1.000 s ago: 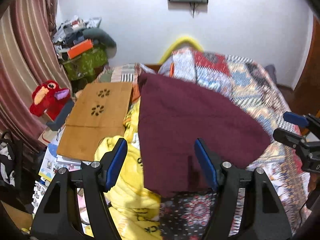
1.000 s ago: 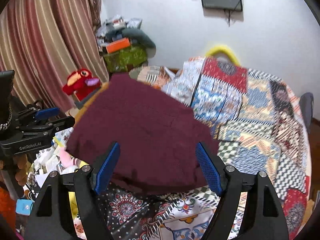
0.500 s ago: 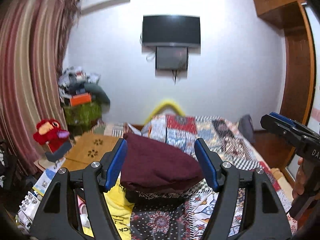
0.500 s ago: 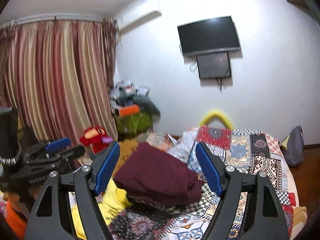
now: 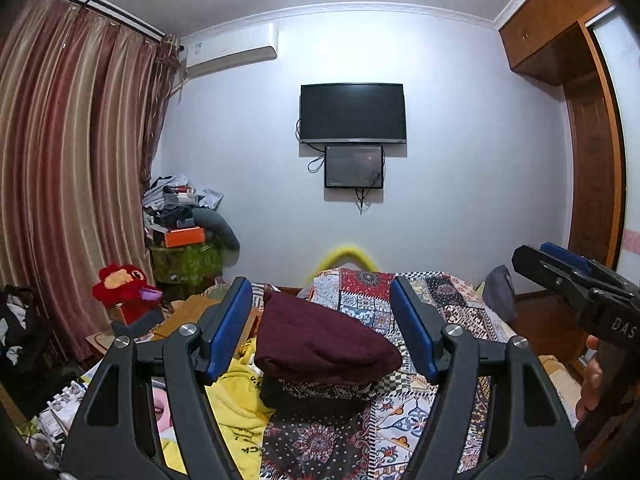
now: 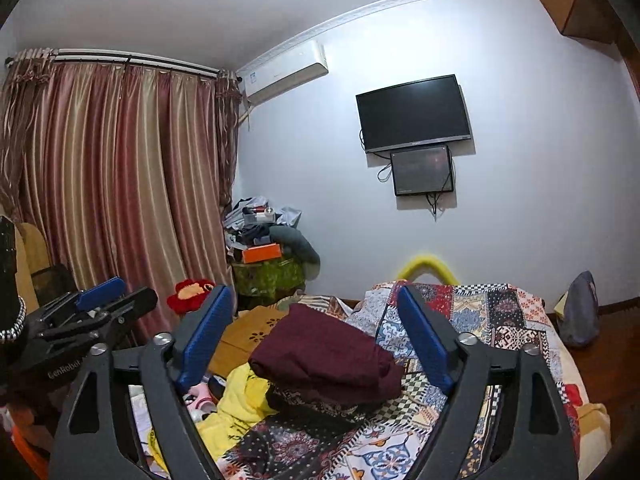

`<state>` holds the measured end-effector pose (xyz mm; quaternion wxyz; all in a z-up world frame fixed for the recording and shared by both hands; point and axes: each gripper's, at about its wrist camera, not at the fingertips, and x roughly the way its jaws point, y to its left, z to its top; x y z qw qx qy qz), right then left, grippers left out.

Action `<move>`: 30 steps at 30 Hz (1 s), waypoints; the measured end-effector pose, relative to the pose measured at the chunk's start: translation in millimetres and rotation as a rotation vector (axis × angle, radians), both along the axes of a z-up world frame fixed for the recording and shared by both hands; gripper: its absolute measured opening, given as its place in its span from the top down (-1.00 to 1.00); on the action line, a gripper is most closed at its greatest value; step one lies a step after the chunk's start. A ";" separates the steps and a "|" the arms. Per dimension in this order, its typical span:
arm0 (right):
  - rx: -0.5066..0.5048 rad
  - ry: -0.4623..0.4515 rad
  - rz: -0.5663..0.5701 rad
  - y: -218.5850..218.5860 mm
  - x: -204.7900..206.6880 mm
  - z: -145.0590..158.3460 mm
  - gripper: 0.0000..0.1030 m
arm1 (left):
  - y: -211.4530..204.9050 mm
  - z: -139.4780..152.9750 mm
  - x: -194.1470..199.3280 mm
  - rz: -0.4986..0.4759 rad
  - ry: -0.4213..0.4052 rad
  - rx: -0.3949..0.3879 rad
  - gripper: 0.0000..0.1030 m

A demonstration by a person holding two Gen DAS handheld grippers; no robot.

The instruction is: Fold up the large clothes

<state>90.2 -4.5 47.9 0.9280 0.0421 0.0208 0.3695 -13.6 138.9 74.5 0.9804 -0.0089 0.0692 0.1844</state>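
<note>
A folded maroon garment [image 5: 324, 340] lies on the patchwork bedspread [image 5: 448, 304], on a dark patterned fold of cloth. It also shows in the right wrist view [image 6: 324, 356]. My left gripper [image 5: 326, 332] is open and empty, held back from the bed and above it. My right gripper [image 6: 314, 338] is open and empty, also held back. Each gripper shows at the edge of the other's view: the right gripper [image 5: 576, 280] and the left gripper [image 6: 100, 304].
A yellow cloth [image 5: 240, 396] lies left of the maroon garment. A wooden board [image 6: 256, 332], a red plush toy [image 5: 120, 284] and a cluttered pile [image 5: 184, 236] stand at the left. Curtains [image 6: 120, 184], a wall TV [image 5: 352, 114] and a wardrobe [image 5: 592, 152] surround the bed.
Both grippers have pulled back and tilted up from the maroon garment. It now looks smaller and farther away, and the wall and ceiling are in view.
</note>
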 end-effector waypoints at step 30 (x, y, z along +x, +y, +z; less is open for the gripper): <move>-0.040 0.022 -0.060 -5.0 -5.3 -15.8 -0.99 | -7.3 -25.8 7.4 0.047 0.014 0.020 -0.92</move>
